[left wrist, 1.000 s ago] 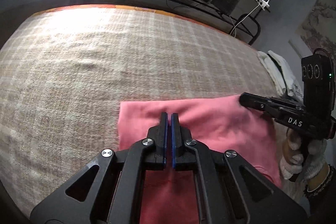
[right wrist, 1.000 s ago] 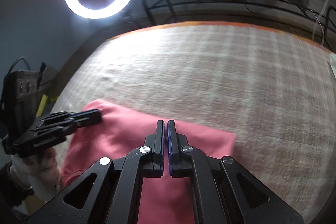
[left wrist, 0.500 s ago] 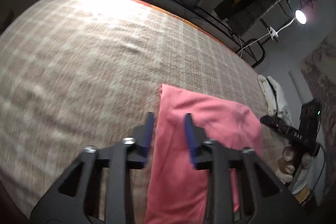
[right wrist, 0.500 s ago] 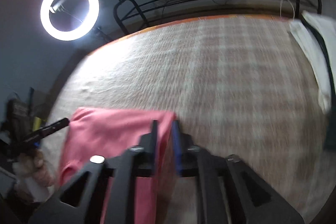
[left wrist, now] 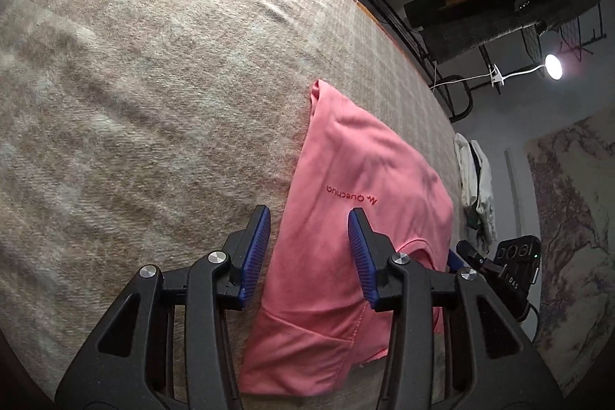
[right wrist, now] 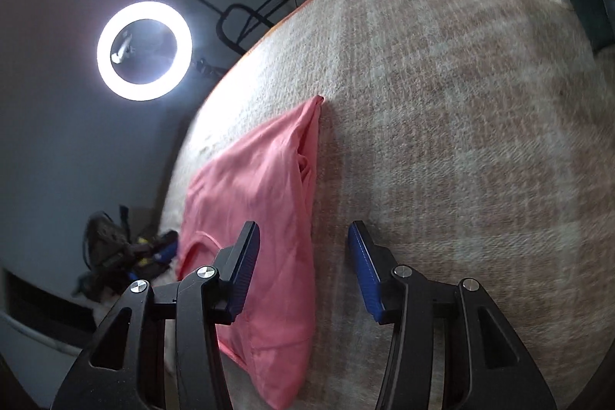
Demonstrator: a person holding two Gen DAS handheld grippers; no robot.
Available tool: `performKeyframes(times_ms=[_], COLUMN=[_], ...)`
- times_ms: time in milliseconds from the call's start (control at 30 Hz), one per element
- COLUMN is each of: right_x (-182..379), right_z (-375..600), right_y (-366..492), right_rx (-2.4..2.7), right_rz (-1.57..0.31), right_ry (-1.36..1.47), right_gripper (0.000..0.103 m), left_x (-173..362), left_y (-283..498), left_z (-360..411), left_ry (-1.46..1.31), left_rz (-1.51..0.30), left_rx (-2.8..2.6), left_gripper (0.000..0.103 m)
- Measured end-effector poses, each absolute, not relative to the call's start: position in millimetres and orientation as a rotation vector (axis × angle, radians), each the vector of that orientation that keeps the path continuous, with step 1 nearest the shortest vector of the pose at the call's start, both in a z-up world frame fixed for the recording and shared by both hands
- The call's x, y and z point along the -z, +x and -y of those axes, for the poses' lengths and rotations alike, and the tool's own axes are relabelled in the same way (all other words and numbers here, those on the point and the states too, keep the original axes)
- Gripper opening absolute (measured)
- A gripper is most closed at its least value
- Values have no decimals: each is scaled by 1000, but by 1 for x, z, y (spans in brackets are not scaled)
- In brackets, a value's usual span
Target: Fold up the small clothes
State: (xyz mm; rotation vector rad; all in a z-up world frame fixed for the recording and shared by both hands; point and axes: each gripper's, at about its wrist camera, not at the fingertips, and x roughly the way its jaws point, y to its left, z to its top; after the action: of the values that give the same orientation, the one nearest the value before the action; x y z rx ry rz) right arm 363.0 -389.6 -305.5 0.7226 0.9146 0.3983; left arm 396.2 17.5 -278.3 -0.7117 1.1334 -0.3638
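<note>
the pink garment point(left wrist: 357, 218) lies folded into a long narrow strip at lower centre of the frame on the coarse plaid blanket point(left wrist: 153, 83); further folds look due. left gripper point(left wrist: 309, 256) spread, nothing pinched; right gripper point(right wrist: 303, 271) opening, straddling the soft cloth's edge.

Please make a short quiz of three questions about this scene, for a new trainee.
1. True or false: the pink garment lies on the plaid blanket.
2. What brand word is printed on the garment?
3. The left gripper is: A) clamped on the cloth, B) open above the cloth, C) out of view.

Key: 1 true. 2 Quechua. 3 B; the right gripper is opening too, pinching nothing.
</note>
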Motion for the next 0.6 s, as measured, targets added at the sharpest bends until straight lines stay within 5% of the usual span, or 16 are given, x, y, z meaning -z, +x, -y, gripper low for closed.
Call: performKeyframes(times_ms=[167, 300, 367, 600], right_x=[309, 308, 304, 263], right_z=[379, 356, 350, 325], right_y=[369, 376, 375, 360], right_rx=[-398, -353, -318, -270], right_rz=[-890, -923, -934, -890], right_ry=[766, 696, 663, 466], right_gripper=[44, 21, 8, 5], left_x=[278, 277, 273, 235], left_y=[403, 409, 407, 388], left_z=[-4, 19, 29, 54], left_ry=[-726, -637, -571, -407], left_rz=[-1116, -1111, -1099, -1018], left_rx=[375, 327, 303, 252], left_gripper=[42, 13, 8, 5])
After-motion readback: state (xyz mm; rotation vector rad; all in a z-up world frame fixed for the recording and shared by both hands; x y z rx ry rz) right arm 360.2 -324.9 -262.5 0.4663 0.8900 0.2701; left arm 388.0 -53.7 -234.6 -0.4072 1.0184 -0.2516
